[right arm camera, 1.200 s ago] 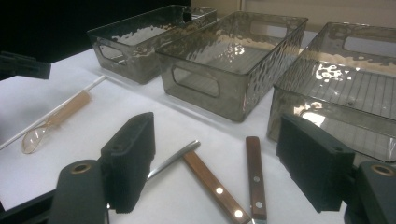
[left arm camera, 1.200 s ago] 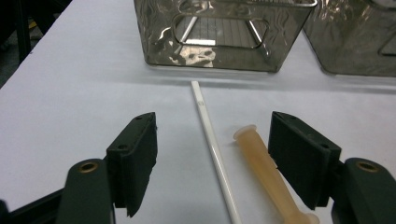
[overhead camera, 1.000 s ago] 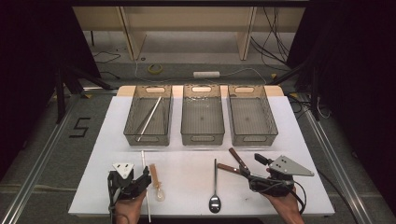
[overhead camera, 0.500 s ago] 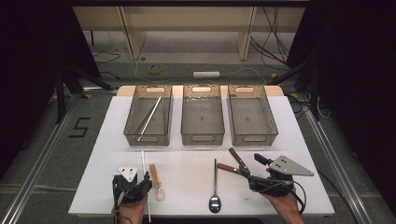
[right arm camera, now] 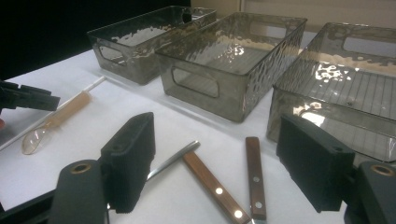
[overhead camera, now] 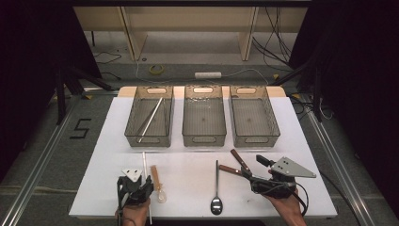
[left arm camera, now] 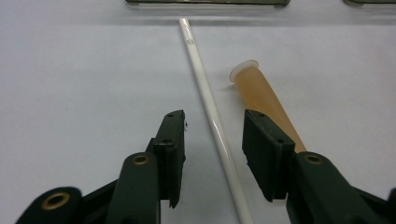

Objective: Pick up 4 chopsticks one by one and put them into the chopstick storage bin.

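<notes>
Okay, versus a second ago the left tongs (left arm camera: pixel 212 154) have drawn back a little toward the near worktop (overhead camera: pixel 188 162) edge and their jaws have just been closing; they straddle the white straw (left arm camera: pixel 205 93) with a gap on both sides, pads not touching it, nothing gripped. Right tongs (right arm camera: pixel 217 163) sit in the same spot as before, jaws wide apart and empty, just above two wooden-handled utensils (right arm camera: pixel 224 182). The straw lies flat on the worktop at front left, running from the near edge toward the left bin (overhead camera: pixel 149 116). Just right of it is a spoon (overhead camera: pixel 158 182) with an amber translucent handle and a clear bowl; in the left gripper view the right jaw overlaps that handle, contact can't be told. A metal spoon (overhead camera: pixel 216 188) lies at front centre, bowl toward the near edge. Three smoky translucent plastic bins with dimpled walls, ribbed floors and cut-out handles stand in a row across the middle. The left bin holds one long pale stick (overhead camera: pixel 150 118) lying diagonally; the middle bin (overhead camera: pixel 203 115) and right bin (overhead camera: pixel 254 116) have nothing inside. The worktop is plain matt white. The wooden handles are dark brown with metal rivets.
</notes>
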Available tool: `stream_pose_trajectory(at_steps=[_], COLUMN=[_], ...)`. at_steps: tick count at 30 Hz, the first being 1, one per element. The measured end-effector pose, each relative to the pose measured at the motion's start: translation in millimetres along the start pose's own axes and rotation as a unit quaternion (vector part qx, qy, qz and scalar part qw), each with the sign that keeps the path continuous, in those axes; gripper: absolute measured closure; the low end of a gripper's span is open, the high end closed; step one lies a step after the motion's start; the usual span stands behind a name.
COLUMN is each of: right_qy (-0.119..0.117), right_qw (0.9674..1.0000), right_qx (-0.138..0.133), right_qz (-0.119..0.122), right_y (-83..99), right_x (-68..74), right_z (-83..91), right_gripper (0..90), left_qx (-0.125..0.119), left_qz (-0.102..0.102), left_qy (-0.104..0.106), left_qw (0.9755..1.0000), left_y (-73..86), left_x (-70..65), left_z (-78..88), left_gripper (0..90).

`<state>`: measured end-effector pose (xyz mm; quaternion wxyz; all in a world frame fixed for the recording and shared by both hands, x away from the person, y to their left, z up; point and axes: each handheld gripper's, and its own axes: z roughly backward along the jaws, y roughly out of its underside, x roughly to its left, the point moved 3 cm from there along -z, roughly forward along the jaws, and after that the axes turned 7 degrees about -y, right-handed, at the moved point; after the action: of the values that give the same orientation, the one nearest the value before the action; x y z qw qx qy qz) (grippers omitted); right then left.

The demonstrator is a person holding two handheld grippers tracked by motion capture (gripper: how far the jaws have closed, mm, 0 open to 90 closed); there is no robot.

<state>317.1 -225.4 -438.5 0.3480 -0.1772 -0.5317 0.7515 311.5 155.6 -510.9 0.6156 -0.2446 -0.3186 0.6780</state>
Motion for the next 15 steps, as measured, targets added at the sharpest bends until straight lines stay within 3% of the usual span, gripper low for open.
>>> stream_pose_trajectory(at_steps=[15], right_qy=[0.0], right_qw=[1.0], right_qx=[0.0], right_qz=[0.001], right_y=[0.1], right_x=[0.2], right_z=[-0.1], right_gripper=[29.2], left_qx=[0.008], left_qz=[-0.014], left_qy=[-0.003], left_qw=[0.9999], left_y=[4.0], left_x=[-7.5], left_z=[-3.8], left_gripper=[69.0])
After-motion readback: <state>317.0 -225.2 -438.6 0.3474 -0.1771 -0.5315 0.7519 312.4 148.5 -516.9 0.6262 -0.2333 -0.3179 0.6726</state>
